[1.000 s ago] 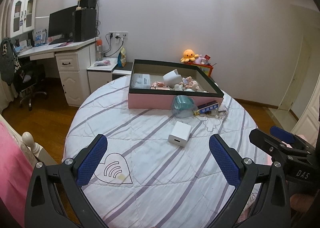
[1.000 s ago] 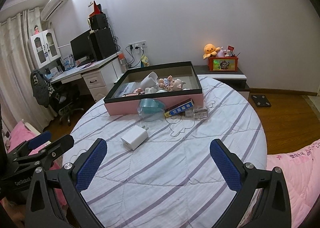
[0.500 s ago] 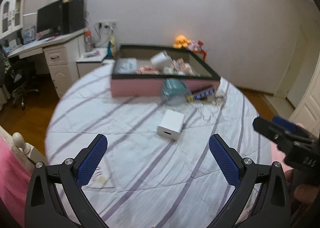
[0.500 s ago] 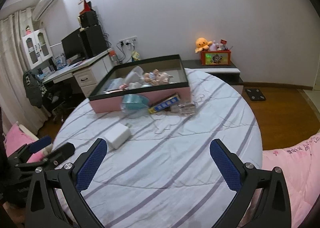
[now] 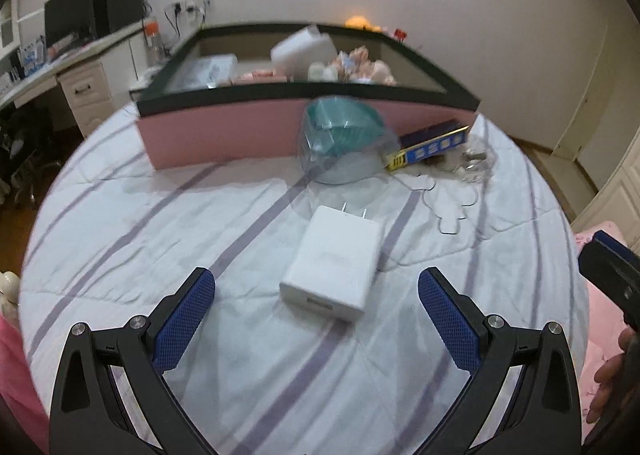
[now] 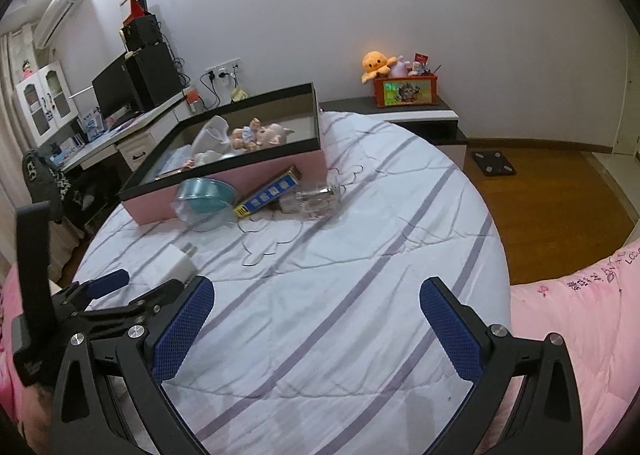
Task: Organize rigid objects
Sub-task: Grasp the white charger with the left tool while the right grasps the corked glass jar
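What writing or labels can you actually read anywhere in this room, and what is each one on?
"LO": pink quilt, at the right edge of the right wrist view, cut off by the frame; the printed characters beside it are too small to read.
Blue and yellow box: label panels with characters, too blurred to read.
White charger: faint marking, unreadable.
Orange storage box: a picture, no legible words.

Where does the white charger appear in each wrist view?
Left wrist: white charger lies centre frame on the striped cover, just ahead of the open left gripper.
Right wrist: charger at lower left, partly behind the left gripper.
Shared landmark: pink box beyond it.
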